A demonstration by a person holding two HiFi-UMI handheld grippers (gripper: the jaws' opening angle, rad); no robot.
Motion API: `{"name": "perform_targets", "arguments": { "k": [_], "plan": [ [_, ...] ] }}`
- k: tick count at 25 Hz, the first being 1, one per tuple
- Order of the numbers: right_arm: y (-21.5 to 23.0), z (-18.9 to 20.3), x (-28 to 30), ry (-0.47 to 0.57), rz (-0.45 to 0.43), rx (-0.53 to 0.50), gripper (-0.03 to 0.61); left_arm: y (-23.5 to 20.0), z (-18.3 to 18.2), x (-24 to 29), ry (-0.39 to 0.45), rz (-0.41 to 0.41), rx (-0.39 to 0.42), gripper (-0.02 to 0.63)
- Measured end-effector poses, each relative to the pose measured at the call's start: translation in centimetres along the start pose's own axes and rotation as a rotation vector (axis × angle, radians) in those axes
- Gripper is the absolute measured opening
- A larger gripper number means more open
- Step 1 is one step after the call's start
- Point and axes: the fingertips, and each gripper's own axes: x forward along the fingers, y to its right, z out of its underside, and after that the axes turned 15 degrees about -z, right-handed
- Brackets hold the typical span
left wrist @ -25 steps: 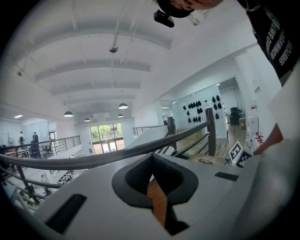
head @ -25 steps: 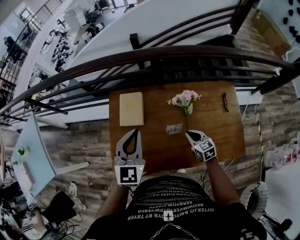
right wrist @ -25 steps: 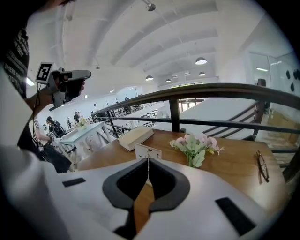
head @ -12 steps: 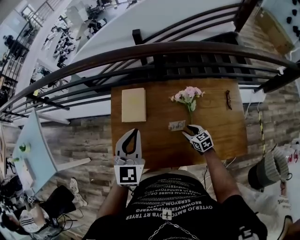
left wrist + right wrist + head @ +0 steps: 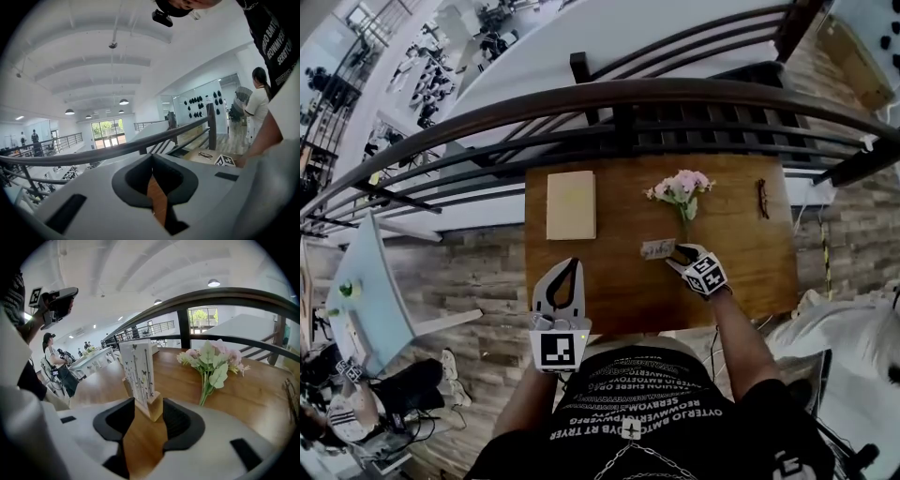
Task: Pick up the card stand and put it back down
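While the left gripper (image 5: 571, 264) hangs idle above the table's (image 5: 619, 300) near left corner, its jaws pinched together on nothing, all the action is further along. A cream notebook (image 5: 571, 204) lies flat by the far left corner. Near the middle of the table, a little toward the near edge, the card stand (image 5: 657, 249) sits on its wooden block with a printed card slotted into it.

A second ago the right gripper (image 5: 679, 253) was back by the near edge with its jaws clamped shut. Now it has come forward to the stand and its jaws are opening, with the end of the block between the 2 pads. In the right gripper view there is a gap on 1 side of the block, so the pads are not squeezing it.

To my eye the approach is done and the pickup comes next: close on the block, lift, set it back. Pink flowers (image 5: 680, 187) lie toward the far edge, and a pair of glasses (image 5: 763, 198) rests by the far right corner.
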Motion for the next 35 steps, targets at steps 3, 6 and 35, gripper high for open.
{"name": "perform_targets", "arguments": {
  "k": [3, 6, 35],
  "plan": [
    [0.3, 0.3, 0.6, -0.014, -0.003, 0.004, 0.195, -0.2, 0.1, -0.2, -0.006, -0.007, 0.000, 0.023],
    [0.4, 0.1, 1.2, -0.004, -0.015, -0.008, 0.198, -0.5, 0.6, -0.5, -0.014, -0.016, -0.007, 0.023],
    [-1.1, 0.7, 2.9, -0.028, -0.076, -0.086, 0.232, 0.4, 2.4, -2.1, -0.084, 0.013, 0.029, 0.023]
  ]
}}
